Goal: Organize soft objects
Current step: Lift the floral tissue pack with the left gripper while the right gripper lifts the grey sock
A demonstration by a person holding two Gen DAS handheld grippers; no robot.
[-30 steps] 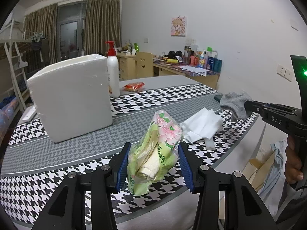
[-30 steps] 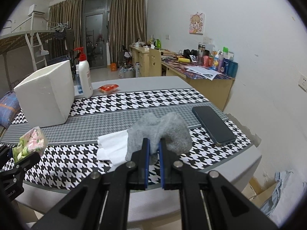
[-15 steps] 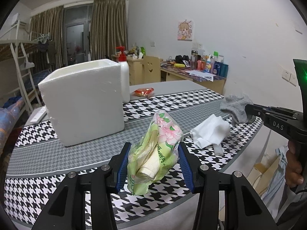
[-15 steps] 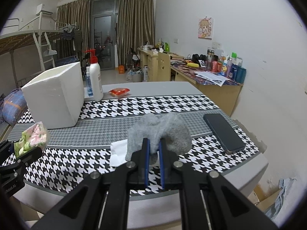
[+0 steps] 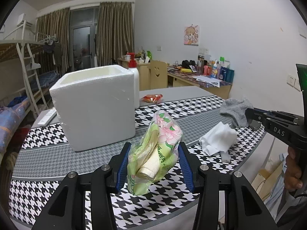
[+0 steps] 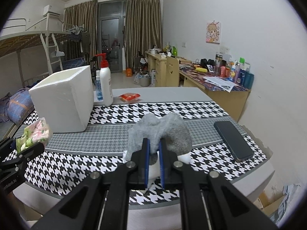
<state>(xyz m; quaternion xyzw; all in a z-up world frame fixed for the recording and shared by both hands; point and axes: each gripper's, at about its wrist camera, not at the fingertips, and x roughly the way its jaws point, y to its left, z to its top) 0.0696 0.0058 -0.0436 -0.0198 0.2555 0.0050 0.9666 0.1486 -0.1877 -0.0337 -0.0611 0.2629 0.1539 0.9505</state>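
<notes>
Only the right wrist view shows the phone (image 6: 233,140) on the table (image 6: 172,107); only the left shows the box's (image 5: 94,105) pale inner wall, its contents hidden. The left gripper (image 5: 154,164), jaws half apart, clamps a green floral tissue pack (image 5: 155,153) above the table. The right gripper (image 6: 153,149), nearly closed, pinches a grey sock (image 6: 161,132) above a white cloth (image 5: 216,140).

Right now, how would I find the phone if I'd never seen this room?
Find the checkered table with the big white foam box. Go to the opposite end, nearest the wall. The phone lies flat there: the only black, shiny, hard slab, unlike the soft grey sock beside it.
</notes>
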